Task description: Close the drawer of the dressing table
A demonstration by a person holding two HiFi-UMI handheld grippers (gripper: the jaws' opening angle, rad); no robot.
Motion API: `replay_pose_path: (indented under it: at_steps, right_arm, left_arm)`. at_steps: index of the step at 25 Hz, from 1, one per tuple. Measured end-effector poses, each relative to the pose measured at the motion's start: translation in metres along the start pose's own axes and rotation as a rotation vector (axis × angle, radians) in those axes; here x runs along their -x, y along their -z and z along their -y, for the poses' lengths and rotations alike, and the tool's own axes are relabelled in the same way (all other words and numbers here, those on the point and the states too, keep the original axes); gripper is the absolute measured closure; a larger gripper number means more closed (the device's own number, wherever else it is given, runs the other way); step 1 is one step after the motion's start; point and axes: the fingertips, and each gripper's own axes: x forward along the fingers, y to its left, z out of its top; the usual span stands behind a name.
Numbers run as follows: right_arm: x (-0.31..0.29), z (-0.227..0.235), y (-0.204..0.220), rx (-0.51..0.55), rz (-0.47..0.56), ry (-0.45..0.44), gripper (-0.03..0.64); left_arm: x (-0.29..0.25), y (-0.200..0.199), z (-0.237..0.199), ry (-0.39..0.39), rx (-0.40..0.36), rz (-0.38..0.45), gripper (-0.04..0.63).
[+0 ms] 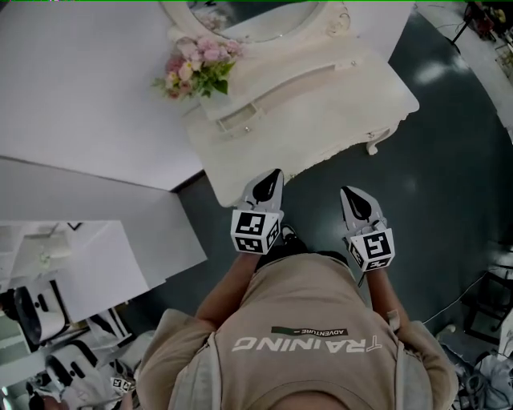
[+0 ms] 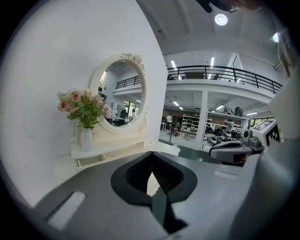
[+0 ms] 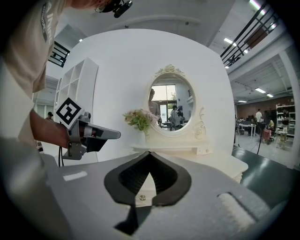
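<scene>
The white dressing table [image 1: 337, 112] stands against a white partition, with an oval mirror [image 1: 264, 16] and a vase of pink flowers [image 1: 196, 68] on its raised shelf. A small drawer [image 1: 239, 120] under that shelf, below the flowers, is pulled out a little; it also shows in the left gripper view [image 2: 91, 160]. My left gripper [image 1: 276, 174] hangs just in front of the table's near edge, jaws shut and empty [image 2: 151, 153]. My right gripper [image 1: 347, 193] is beside it over the floor, also shut with nothing held [image 3: 149, 153]. A small knob [image 3: 142, 198] shows through the right jaws.
White partition panels [image 1: 88, 88] run along the left. A white cube shelf [image 3: 77, 89] stands left of the table. Dark floor [image 1: 433, 208] lies to the right and front. Robot equipment [image 1: 48, 352] sits at bottom left, cables [image 1: 473, 288] at right.
</scene>
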Motion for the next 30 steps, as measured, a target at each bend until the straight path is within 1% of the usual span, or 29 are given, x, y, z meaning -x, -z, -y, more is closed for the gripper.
replay_pose_path:
  at_steps: [4,7,13,16,19,23,27,30]
  right_arm:
    - [-0.037,-0.019,-0.016,0.057,0.018,-0.056,0.615]
    - [-0.06,-0.028,-0.029,0.063,0.033,-0.084,0.614]
    - [-0.08,-0.045,-0.042,0.1,0.018,-0.141,0.615]
    - [-0.085,-0.047,-0.037,0.107,-0.014,-0.154,0.615]
    - [-0.092,-0.049,-0.032,0.104,-0.039,-0.168,0.615]
    - [-0.109,-0.046,-0.031,0.098,-0.042,-0.205,0.615]
    - [-0.135,-0.036,-0.034,0.098,-0.043,-0.252,0.614]
    - [-0.163,-0.026,-0.045,0.102,-0.023,-0.288,0.614]
  left_arm:
    - [0.009,0.004,-0.039,-0.059,-0.004,-0.001,0.578]
    - [0.016,0.009,-0.062,-0.1,0.024,0.001,0.578]
    - [0.03,0.015,-0.086,-0.148,0.085,0.016,0.578]
    - [0.034,0.016,-0.09,-0.163,0.11,0.035,0.578]
    - [0.034,0.021,-0.098,-0.182,0.128,0.032,0.578]
    - [0.026,0.023,-0.111,-0.219,0.146,0.022,0.578]
    - [0.015,0.015,-0.123,-0.258,0.147,0.016,0.578]
    - [0.0,0.006,-0.135,-0.285,0.144,0.005,0.578]
